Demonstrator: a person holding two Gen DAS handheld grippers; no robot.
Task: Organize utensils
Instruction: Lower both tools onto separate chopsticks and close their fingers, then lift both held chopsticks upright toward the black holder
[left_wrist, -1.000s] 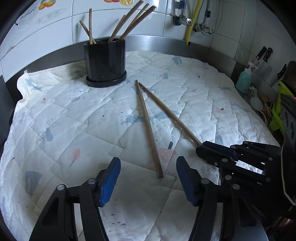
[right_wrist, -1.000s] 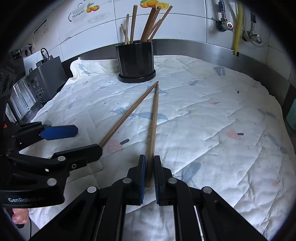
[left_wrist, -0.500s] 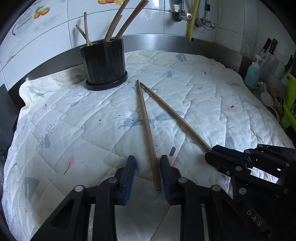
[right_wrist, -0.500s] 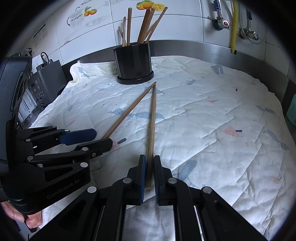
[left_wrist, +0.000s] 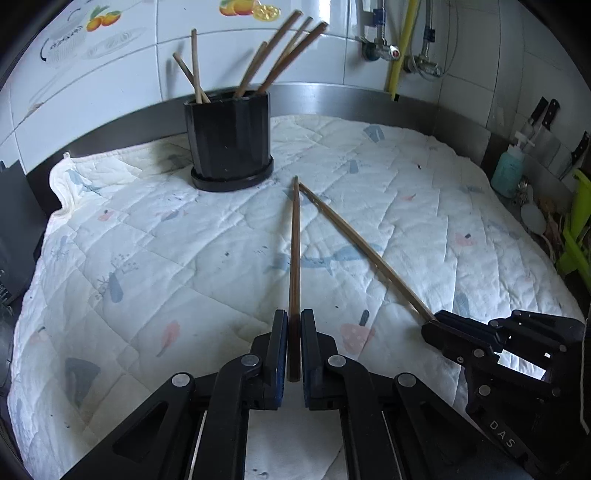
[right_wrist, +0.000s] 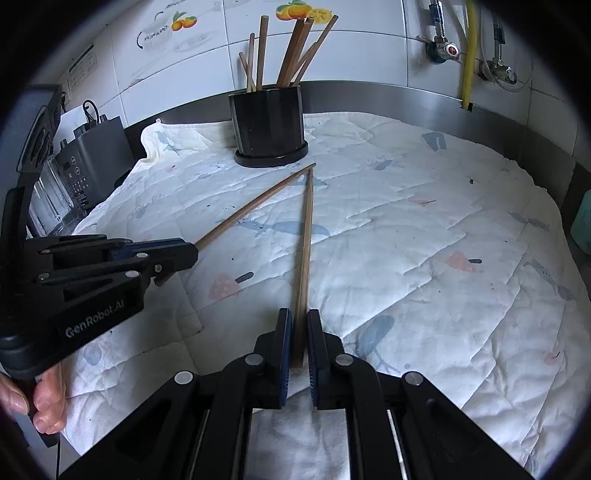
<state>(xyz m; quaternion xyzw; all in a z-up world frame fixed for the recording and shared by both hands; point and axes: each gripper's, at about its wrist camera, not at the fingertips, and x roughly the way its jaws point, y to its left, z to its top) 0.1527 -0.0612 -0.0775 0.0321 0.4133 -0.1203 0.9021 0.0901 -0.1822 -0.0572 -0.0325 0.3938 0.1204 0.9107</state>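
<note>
Two wooden chopsticks lie in a V on the white quilted cloth, tips meeting near a black holder with several chopsticks in it. My left gripper is closing, its blue pads pressing the near end of the darker chopstick. My right gripper is shut on the near end of the lighter chopstick. Each view shows the other gripper from the side: the right gripper on the lighter chopstick, the left gripper on the darker chopstick. The holder stands at the back.
A steel backsplash and tiled wall with pipes run behind. A grey appliance stands off the cloth's left edge. At the right are a soap bottle, knives and a green rack. A hand holds the left gripper.
My left gripper came forward and its jaws went from wide open to closed on the darker chopstick's near end. The right gripper kept its grip and stayed put.
</note>
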